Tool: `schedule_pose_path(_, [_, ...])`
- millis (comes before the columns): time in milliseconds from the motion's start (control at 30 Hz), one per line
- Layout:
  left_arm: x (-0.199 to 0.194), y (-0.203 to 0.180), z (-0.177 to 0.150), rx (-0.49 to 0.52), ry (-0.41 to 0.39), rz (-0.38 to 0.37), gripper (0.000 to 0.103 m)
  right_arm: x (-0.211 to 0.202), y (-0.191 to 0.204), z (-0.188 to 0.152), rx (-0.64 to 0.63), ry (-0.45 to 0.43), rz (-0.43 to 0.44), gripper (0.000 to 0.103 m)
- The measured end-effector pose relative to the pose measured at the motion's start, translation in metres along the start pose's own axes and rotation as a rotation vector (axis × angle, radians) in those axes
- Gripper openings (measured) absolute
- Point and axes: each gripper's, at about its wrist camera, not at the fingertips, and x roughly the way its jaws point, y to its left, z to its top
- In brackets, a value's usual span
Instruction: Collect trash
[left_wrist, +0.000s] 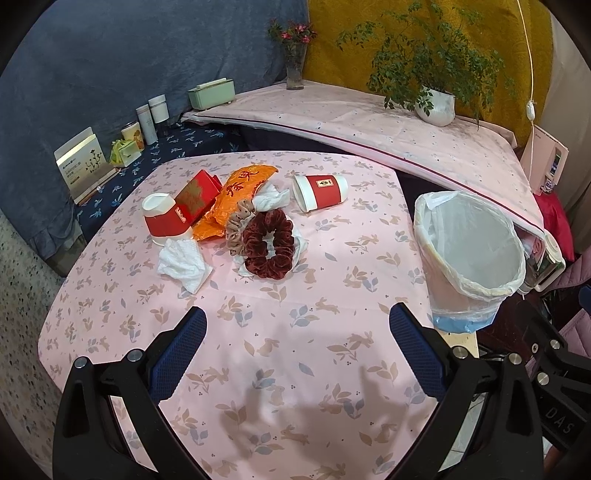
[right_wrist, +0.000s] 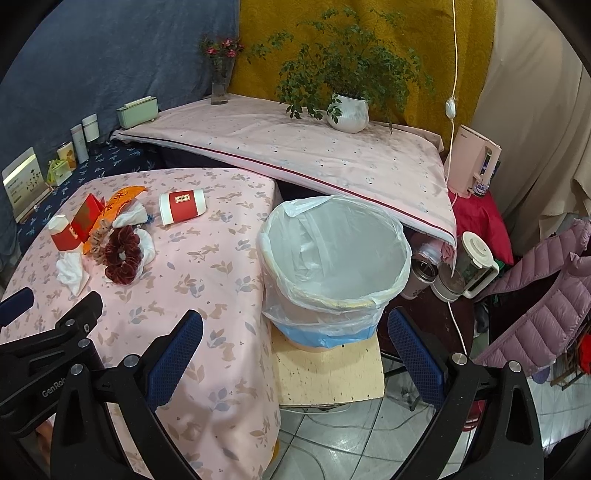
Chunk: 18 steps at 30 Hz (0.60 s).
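Velvet scrunchies (left_wrist: 266, 243) lie tangled with tissues (left_wrist: 183, 263) and cups (left_wrist: 320, 192) toward the tabletop's far-left corner, so either spread, empty gripper (left_wrist: 297, 334) (right_wrist: 295, 334) could bin (right_wrist: 334, 254) keepsakes.

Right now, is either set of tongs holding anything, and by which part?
Nothing is held. The left tongs and right tongs are both open and empty; the trash lies untouched on the table.

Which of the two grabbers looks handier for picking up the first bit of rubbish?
Probably the left gripper: open, facing the crumpled tissue and tipped paper cup directly. The right gripper, also open, points at the lined bin, rubbish off left.
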Motion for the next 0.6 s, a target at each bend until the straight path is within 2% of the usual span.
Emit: schedule_pose_path(600, [0.0032,-0.0031,-0.0039,-0.004,0.000,0.005,0.095,0.0000,0.0017,-0.0003,-0.001,0.000,0.000,0.096])
